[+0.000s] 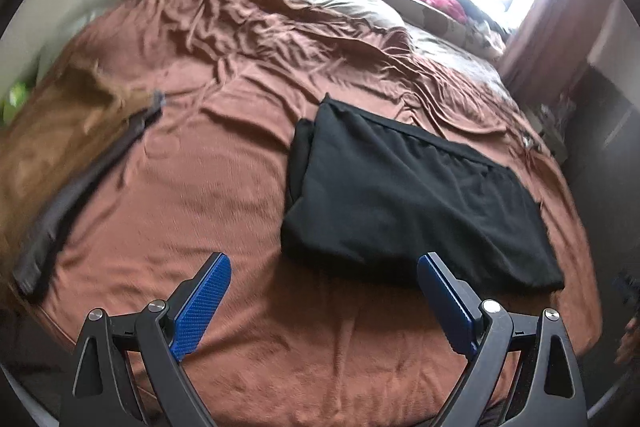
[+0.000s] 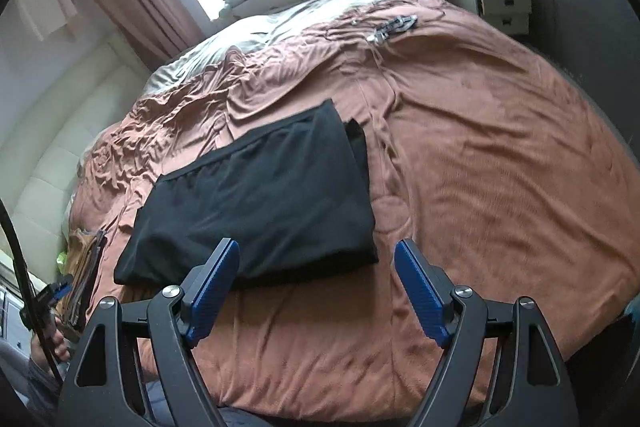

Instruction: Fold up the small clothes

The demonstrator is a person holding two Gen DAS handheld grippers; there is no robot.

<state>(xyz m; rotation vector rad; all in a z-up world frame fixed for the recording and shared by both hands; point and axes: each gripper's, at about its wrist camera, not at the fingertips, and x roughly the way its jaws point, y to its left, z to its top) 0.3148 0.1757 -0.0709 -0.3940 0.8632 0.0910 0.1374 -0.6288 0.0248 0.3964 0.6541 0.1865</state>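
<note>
black garment (image 1: 416, 195), half-folded, lies mid frame on the brown bedspread (image 1: 224, 163). my left gripper (image 1: 324, 267) & right gripper (image 2: 316, 255) both spread, empty, just short of its near edge. i'd pinch both near corners evenly, fold twd far hem.

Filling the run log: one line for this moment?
left gripper: open, empty | right gripper: open, empty | black garment: folded on bed, untouched
</note>
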